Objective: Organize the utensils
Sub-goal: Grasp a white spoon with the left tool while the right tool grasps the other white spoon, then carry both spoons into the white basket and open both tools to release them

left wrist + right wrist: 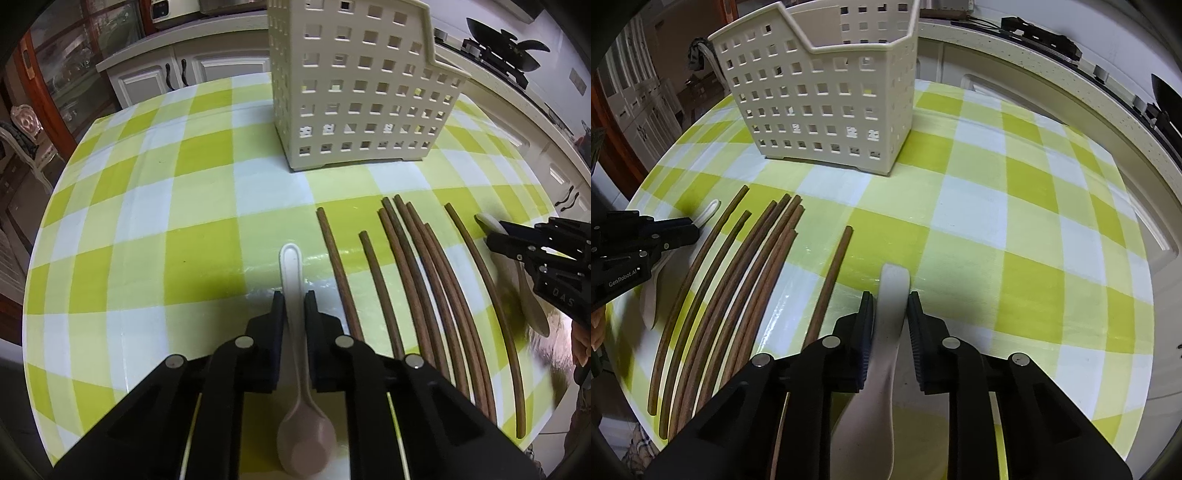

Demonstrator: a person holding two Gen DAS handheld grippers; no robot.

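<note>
In the left wrist view, the left hand-held gripper (pixel 294 297) is seen clamped on the handle of a pale spoon (pixel 295 295), whose bowl lies back between the black finger arms while the handle tip points ahead toward the perforated cream utensil holder (pixel 354 96), which stands upright on the checked counter (pixel 147 221). Just beside the spoon, a loose row of brown wooden chopsticks (pixel 417 280) is laid out on the cloth, and beyond them the right hand-held gripper (pixel 496 240) is visible over a second spoon. In the right wrist view, the right hand-held gripper is shown with its ribbed pads (pixel 866 321) drawn in against the broad handle of a white spoon (pixel 892 295); contact looks made on both sides, so it is judged clamped, though whether the spoon is lifted off the cloth cannot be told. The holder is seen ahead and to the left, open at the top and apparently empty. The chopsticks lie to the left, with the left hand-held gripper at the far edge. The step in hand is judged to be the grasping of both spoons at once. The next move calls for each spoon to be raised clear of the cloth, carried above the holder's rim and lowered into a compartment without the chopsticks being disturbed.
</note>
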